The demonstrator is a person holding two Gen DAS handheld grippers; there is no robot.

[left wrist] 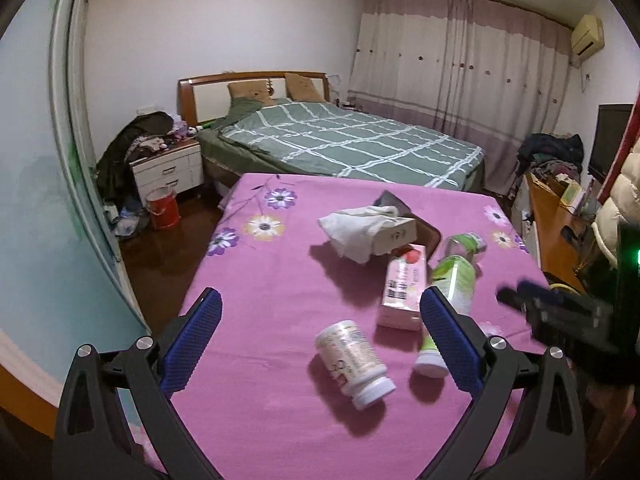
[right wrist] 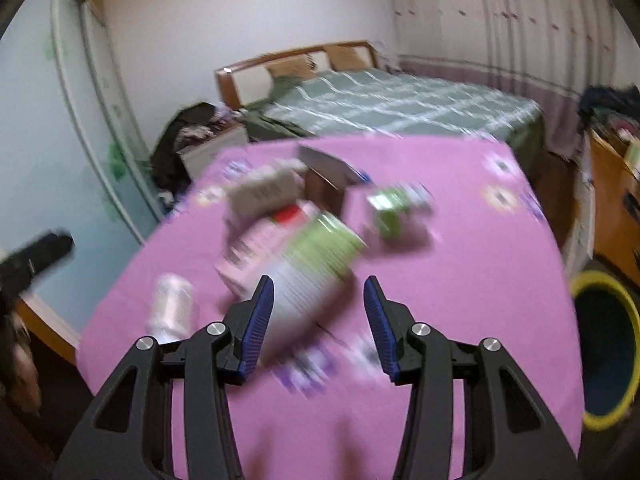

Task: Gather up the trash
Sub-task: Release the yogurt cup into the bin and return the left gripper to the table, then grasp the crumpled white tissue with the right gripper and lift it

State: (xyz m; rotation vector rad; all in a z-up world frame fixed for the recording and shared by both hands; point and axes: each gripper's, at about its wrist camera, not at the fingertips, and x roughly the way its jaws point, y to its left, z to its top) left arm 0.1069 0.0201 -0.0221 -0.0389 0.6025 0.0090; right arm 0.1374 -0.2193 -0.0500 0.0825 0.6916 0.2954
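Left gripper (left wrist: 320, 344) jaws wide, nothing held, above white pill bottle (left wrist: 354, 362) lying on pink tablecloth (left wrist: 272, 280). Right gripper (right wrist: 319, 320) half-open, empty, over blurred green-white bottle (right wrist: 316, 264).

Print on the pink box (left wrist: 402, 288) and white bottle (left wrist: 352, 362) is too blurred to read; nothing else legible.
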